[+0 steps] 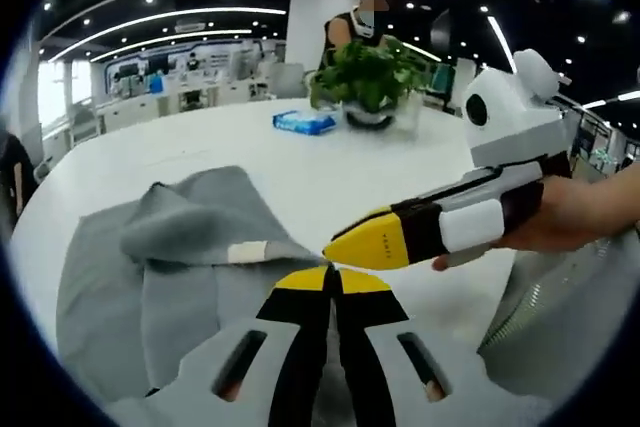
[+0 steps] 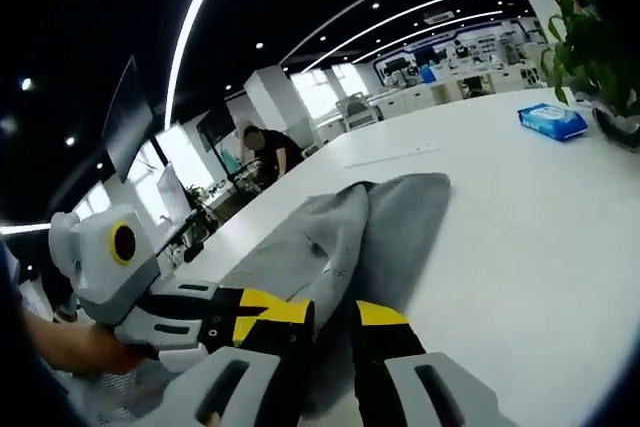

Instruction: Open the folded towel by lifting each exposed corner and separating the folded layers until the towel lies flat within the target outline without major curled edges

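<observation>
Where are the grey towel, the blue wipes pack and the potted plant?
grey towel (image 1: 190, 237): left gripper view, on its bunched middle fold.
blue wipes pack (image 2: 552, 120): right gripper view, on its top face.
potted plant (image 1: 368, 75): left gripper view, on its leaves.

White left gripper (image 1: 332, 277) and white right gripper (image 2: 335, 315), each with black jaws tipped in yellow; slotted white jaw mounts.

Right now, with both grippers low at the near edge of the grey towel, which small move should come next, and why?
Probably draw the left gripper gently toward the near edge. Its jaws look closed over the grey towel, which lies bunched with a raised fold on the white table. The right gripper is beside it.
</observation>
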A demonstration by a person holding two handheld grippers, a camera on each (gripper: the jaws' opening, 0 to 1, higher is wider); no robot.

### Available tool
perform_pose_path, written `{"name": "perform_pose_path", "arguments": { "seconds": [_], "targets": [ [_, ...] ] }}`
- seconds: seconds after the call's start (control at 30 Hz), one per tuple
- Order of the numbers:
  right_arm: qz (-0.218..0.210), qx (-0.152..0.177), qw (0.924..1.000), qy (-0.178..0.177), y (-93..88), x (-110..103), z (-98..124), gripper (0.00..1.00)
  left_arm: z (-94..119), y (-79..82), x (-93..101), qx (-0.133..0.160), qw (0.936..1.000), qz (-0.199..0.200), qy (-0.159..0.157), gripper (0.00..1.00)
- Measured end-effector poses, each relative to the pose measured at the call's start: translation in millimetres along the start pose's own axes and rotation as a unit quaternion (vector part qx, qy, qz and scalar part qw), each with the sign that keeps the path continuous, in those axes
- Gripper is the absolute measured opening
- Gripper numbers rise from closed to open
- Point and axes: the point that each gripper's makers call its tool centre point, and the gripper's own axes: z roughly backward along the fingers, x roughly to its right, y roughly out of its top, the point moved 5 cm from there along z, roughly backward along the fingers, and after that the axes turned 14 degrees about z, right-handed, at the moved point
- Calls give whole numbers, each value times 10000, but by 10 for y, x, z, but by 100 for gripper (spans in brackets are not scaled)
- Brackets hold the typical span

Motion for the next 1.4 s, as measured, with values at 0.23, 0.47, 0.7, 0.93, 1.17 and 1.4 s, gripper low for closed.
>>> {"name": "perform_pose_path", "arguments": {
  "seconds": [0.23, 0.47, 0.7, 0.93, 1.17, 1.4],
  "targets": [
    [-453, -73, 9988, 143, -69, 37, -12, 14, -65, -76, 171, -235, 9974, -501, -453, 1],
    [-862, -350, 9956, 98, -167, 92, -14, 7, -95, -131, 194, -397, 9959, -619, -525, 1],
    [-855, -461, 9952, 66, -184, 85, -24, 0, -104, -147, 170, -427, 9957, -665, -490, 1],
    [-712, -422, 9962, -278, -143, 285, 44, 0, -35, -20, -123, -60, 9997, -184, 128, 3],
    [-983, -286, 9932, -552, -117, 525, 174, 0, 143, 66, -576, 456, 9884, 991, 1057, 4],
    [-1242, -122, 9875, -964, -103, 767, 333, 0, 276, -71, -872, 279, 9719, 1387, 1882, 6]
  ]
}}
